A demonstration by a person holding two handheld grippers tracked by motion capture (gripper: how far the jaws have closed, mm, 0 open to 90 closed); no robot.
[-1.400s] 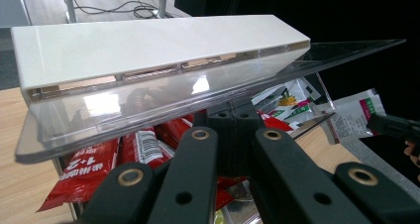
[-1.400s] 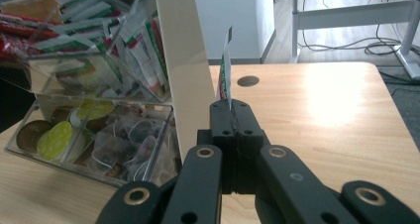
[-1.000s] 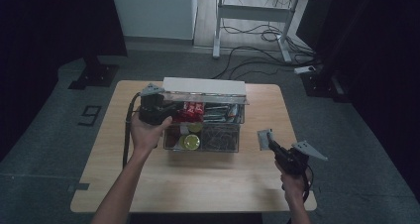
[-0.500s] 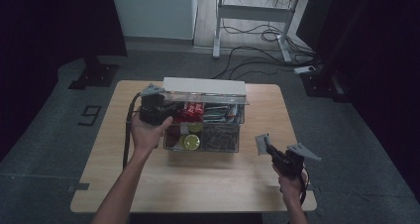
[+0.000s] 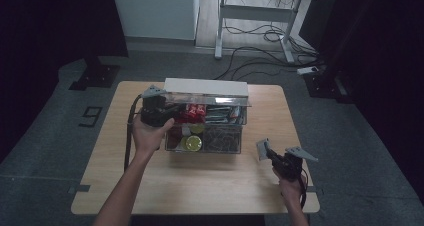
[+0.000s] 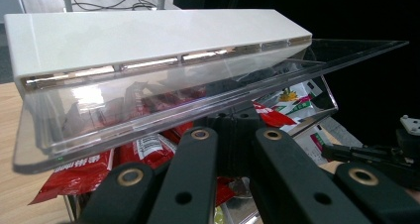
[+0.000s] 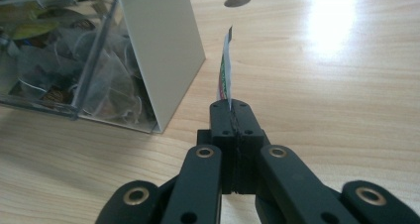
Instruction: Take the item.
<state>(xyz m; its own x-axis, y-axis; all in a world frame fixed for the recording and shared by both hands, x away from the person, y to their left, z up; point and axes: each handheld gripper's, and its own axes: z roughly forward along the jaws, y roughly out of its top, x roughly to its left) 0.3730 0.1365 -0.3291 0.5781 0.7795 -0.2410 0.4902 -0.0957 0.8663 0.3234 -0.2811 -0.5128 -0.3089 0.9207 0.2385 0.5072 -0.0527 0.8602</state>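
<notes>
Here, left tongs (image 5: 156,107) pinch the lid (image 6: 148,92) up; right tongs (image 7: 231,106) clamp a sachet (image 7: 227,70) level.

Can't really read the print on the thin sachet (image 7: 226,70) pinched in the right gripper (image 7: 231,104), it's edge-on to the right gripper view so you just get a sliver of colour. In the high view that sachet (image 5: 262,149) is too small to make out. The left gripper (image 6: 233,116) has its tips tucked under the clear lid (image 6: 163,102), so whatever they press on is hidden. The red packets (image 6: 124,154) have labels smeared by glare through the plastic.
</notes>
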